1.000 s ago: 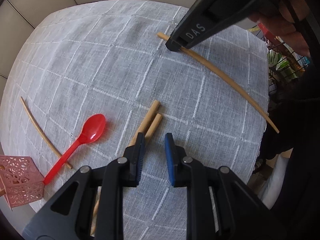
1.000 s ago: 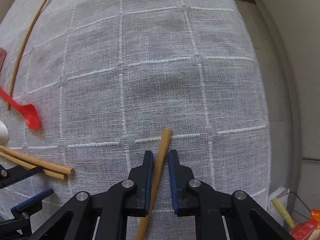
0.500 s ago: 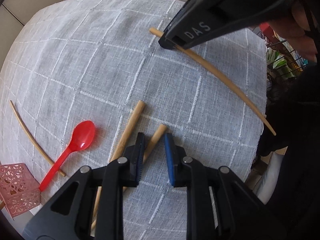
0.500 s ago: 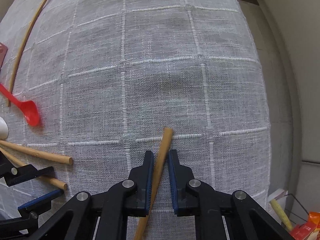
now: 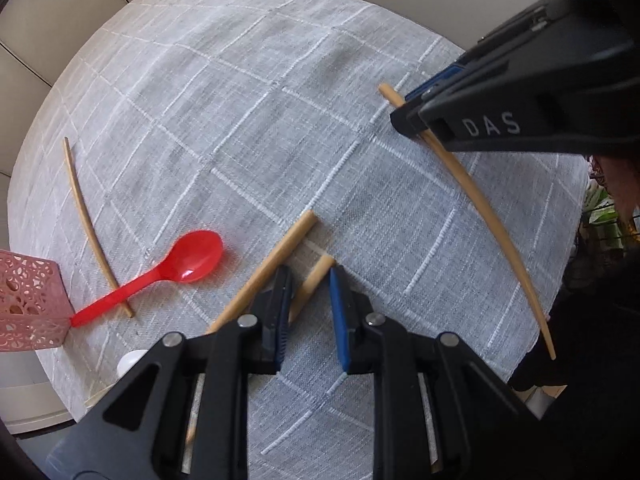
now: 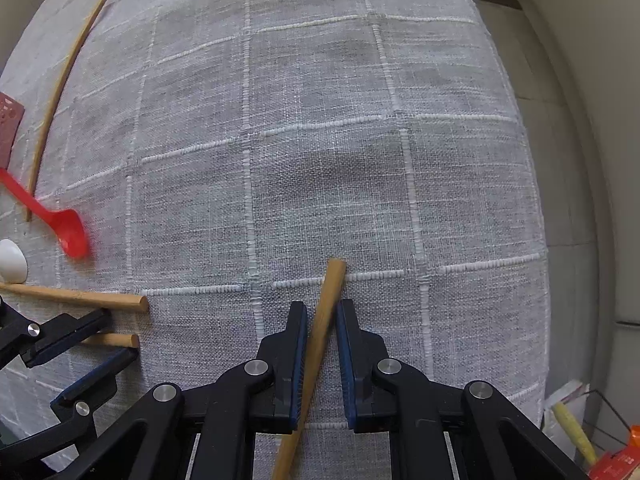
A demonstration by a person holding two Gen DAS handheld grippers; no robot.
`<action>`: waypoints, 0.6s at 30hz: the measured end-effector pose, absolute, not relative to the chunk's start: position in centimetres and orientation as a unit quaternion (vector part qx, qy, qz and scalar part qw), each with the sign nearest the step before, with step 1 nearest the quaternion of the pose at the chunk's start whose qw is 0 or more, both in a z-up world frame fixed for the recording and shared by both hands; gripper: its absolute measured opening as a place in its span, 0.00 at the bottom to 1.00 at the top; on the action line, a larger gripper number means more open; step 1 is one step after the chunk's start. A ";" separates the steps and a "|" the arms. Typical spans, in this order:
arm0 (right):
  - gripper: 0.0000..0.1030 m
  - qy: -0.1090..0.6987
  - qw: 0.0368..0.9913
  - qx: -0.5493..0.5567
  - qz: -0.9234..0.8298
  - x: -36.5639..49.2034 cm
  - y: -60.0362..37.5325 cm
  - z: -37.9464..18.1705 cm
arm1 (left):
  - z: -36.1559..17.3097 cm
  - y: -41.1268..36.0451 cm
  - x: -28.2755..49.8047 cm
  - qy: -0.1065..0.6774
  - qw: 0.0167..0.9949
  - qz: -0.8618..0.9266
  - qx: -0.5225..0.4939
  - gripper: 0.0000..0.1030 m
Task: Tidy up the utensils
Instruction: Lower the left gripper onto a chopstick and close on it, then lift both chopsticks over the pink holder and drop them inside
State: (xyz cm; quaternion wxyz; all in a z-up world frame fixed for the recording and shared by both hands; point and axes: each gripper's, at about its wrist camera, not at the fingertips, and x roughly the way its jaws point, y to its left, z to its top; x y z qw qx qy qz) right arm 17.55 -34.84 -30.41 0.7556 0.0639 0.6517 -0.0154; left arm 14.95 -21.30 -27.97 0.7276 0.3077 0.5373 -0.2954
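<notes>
Your right gripper points almost straight down at the grey checked tablecloth, and its blue pads are clamped on a long wooden chopstick close to its thick end, which pokes out just past the fingertips. In the left wrist view that same chopstick runs away from the grip in a long sweep to the table's right edge, with the right gripper leaning in from the upper right. Your left gripper is tipped steeply down over a pair of chopsticks lying on the cloth: the shorter-looking chopstick sits in the gap between the jaws, which stand narrowly apart, and you cannot tell from these views whether the pads actually press on it. The second chopstick lies just outside the left finger. To the left a red plastic spoon rests across a thin wooden chopstick, its handle end touching a pink perforated holder at the table's edge. A white object peeks out below the spoon.
</notes>
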 end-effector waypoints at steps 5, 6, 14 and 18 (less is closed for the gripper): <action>0.14 0.650 0.760 0.029 -0.018 17.2 -33.7 -30.0 | -27.8 -21.2 14.1 0.525 0.749 -0.289 0.285 0.19; 0.13 0.649 0.760 0.024 -0.019 17.2 -33.6 -30.0 | -27.8 -20.6 14.3 0.524 0.751 -0.290 0.278 0.19; 0.09 0.636 0.771 0.035 -0.029 16.9 -33.5 -29.5 | -27.2 -17.0 16.3 0.535 0.782 -0.285 0.145 0.09; 0.06 0.618 0.785 0.041 -0.030 16.9 -33.4 -28.4 | -25.7 -15.8 16.6 0.512 0.803 -0.278 0.123 0.08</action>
